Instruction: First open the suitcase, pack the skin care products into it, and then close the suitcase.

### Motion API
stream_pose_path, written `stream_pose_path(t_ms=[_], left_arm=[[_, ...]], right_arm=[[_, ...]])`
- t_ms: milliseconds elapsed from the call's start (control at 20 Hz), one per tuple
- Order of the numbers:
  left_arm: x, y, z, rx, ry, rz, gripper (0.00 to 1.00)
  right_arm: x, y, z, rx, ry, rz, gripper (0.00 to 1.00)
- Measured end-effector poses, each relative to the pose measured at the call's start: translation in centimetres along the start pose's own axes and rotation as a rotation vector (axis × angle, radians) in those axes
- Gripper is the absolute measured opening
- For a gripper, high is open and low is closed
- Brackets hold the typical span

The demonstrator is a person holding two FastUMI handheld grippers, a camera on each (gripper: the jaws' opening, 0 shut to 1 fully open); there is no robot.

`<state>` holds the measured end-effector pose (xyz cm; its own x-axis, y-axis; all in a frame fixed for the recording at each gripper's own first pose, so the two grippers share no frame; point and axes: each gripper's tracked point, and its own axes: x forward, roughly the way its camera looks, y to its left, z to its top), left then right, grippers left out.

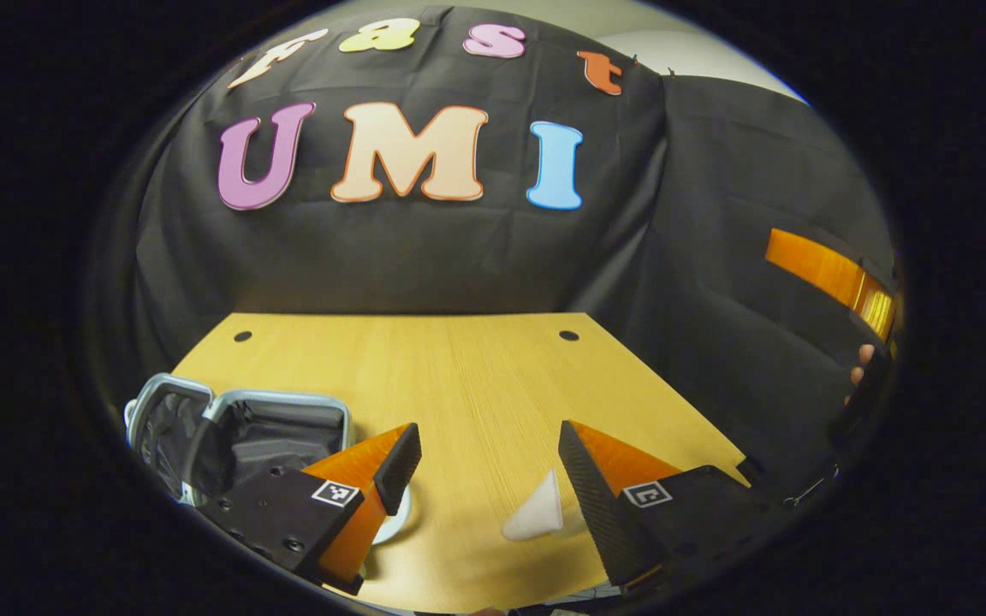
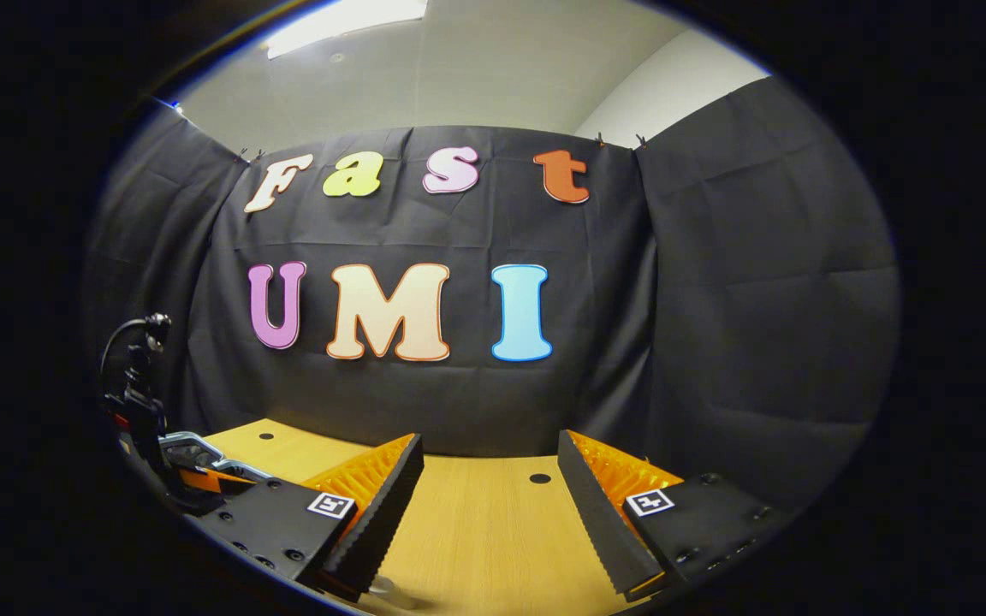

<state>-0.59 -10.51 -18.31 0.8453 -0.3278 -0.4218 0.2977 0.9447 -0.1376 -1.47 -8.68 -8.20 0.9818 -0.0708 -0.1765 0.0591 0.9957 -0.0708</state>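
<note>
In the left gripper view, the left gripper [image 1: 489, 466] hangs over the wooden table [image 1: 459, 376] with its jaws spread wide and nothing between them. The suitcase [image 1: 236, 436] lies open at the lower left, partly behind the left finger; its silver-rimmed shell faces up, showing a dark lining, and a second rimmed half stands tilted at its far left side. Its long axis cannot be judged, since much of it is hidden. A white cone-shaped cap [image 1: 537, 513] of a skin care product lies on the table just inside the right finger, tip pointing up and away from the camera. A white round container [image 1: 396, 518] peeks out behind the left finger, between that finger and the suitcase, mostly covered. At the far right edge, the other gripper's body [image 1: 835, 278] shows with fingertips of a hand [image 1: 861, 364] on it, well apart from the table things.

In the right gripper view, the right gripper [image 2: 489, 479] is also spread open and empty, above the table [image 2: 493, 530]. Far to the left, the left gripper [image 2: 144, 411] stands with a cable looping at its top, and a silver edge of the suitcase [image 2: 193, 445] shows just beside it.
</note>
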Motion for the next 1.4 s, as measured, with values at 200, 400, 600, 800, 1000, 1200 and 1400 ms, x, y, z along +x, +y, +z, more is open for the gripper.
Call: stream_pose_path(t_ms=[200, 400, 600, 800, 1000, 1200, 1400], left_arm=[[-0.1, -1.4, -0.9, -0.046, 0.017, -0.034, 0.95], [0.0, -1.7, -2.7, -0.037, 0.055, -0.036, 0.96], [0.7, -1.4, -5.6, -0.054, 0.111, -0.03, 0.95], [1.6, -1.5, -8.3, -0.084, 0.157, -0.04, 0.95], [3.1, -1.8, -10.5, -0.104, 0.195, -0.046, 0.92], [4.4, -1.3, -11.7, -0.096, 0.213, -0.023, 0.52], [4.4, -1.7, -10.6, -0.097, 0.212, -0.063, 0.22]], right_arm=[[-0.4, -0.7, -0.4, -0.008, 0.008, -0.006, 0.99], [-0.7, -0.6, -1.0, -0.013, 0.025, -0.002, 0.99], [-1.0, -0.8, -1.3, -0.029, 0.03, 0.002, 0.99], [-1.3, -0.9, -1.7, -0.048, 0.043, 0.0, 0.99], [-1.7, -0.6, -1.8, -0.069, 0.05, 0.004, 0.99], [-2.2, 0.3, -2.2, -0.079, 0.059, 0.022, 0.99], [-2.5, 1.6, -2.6, -0.058, 0.063, 0.042, 0.99]])
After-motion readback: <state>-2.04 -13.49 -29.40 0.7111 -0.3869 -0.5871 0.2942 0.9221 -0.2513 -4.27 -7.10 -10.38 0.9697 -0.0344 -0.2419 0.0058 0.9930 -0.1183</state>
